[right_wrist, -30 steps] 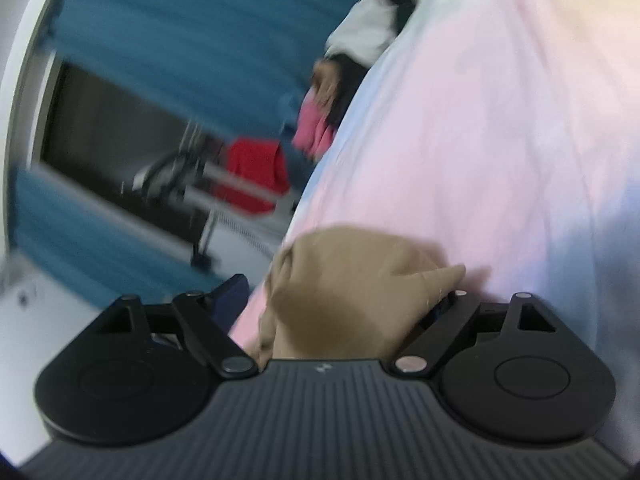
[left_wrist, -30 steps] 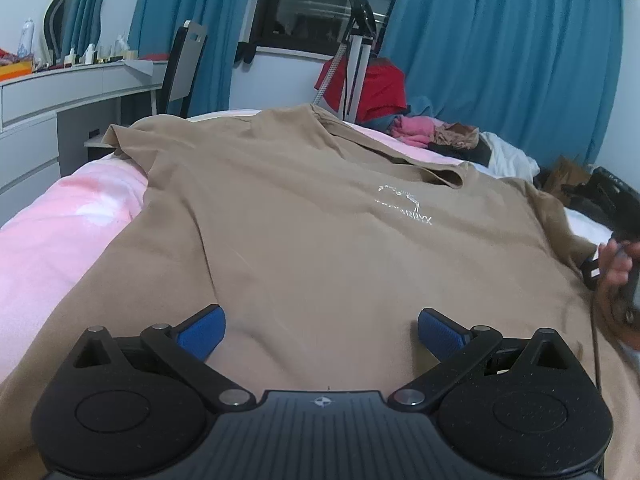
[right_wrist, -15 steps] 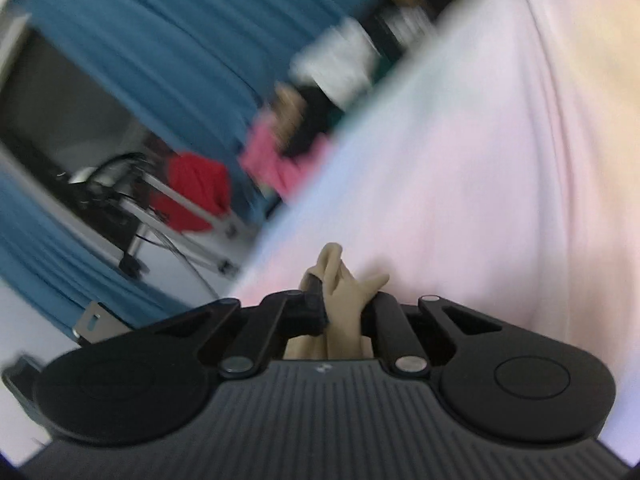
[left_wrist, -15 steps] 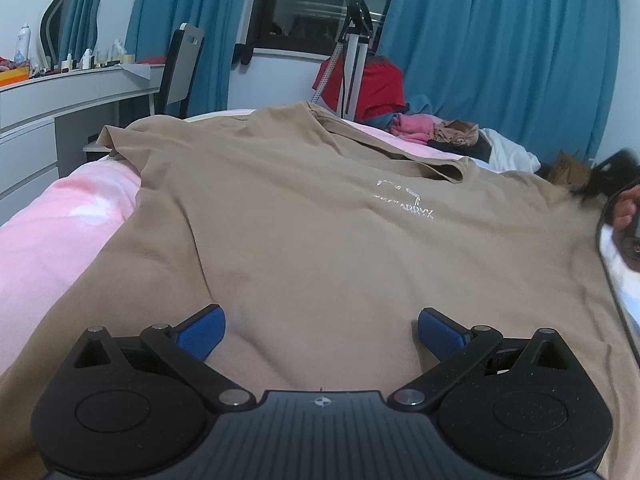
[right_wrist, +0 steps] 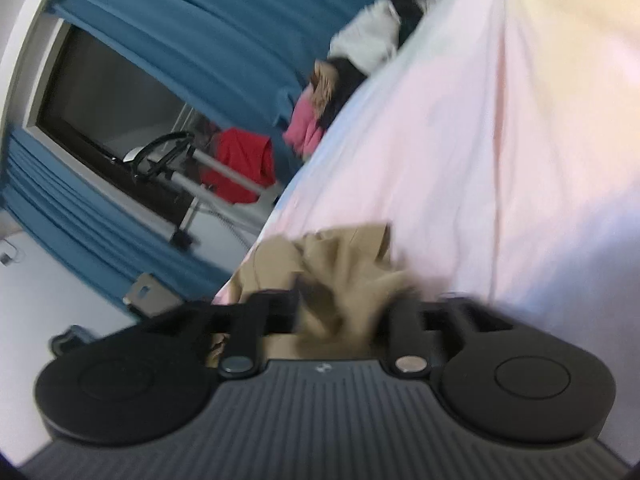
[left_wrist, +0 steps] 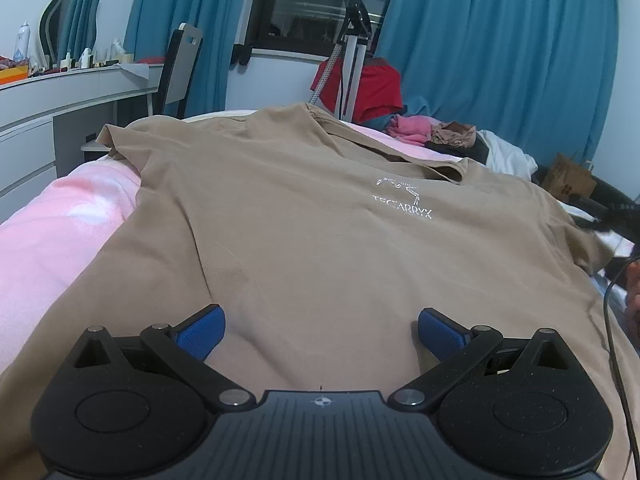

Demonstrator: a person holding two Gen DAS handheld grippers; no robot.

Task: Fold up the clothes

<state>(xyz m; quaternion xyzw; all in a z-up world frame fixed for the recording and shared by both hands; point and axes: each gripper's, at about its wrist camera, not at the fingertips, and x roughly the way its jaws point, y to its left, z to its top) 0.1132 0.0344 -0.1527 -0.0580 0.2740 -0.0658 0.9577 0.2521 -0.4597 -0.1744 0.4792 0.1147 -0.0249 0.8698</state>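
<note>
Left wrist | tan T-shirt (left_wrist: 304, 216) | white print "ARRYX" partly legible

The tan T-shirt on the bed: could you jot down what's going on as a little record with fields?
garment: tan T-shirt, spread front-up, white logo on the chest
surface: pink bedsheet
left gripper: open, blue pads apart over the near part of the shirt, holding nothing
right gripper: tan fabric bunched between its fingers; blurred, so grip unclear
background: clothes pile, blue curtains
</note>
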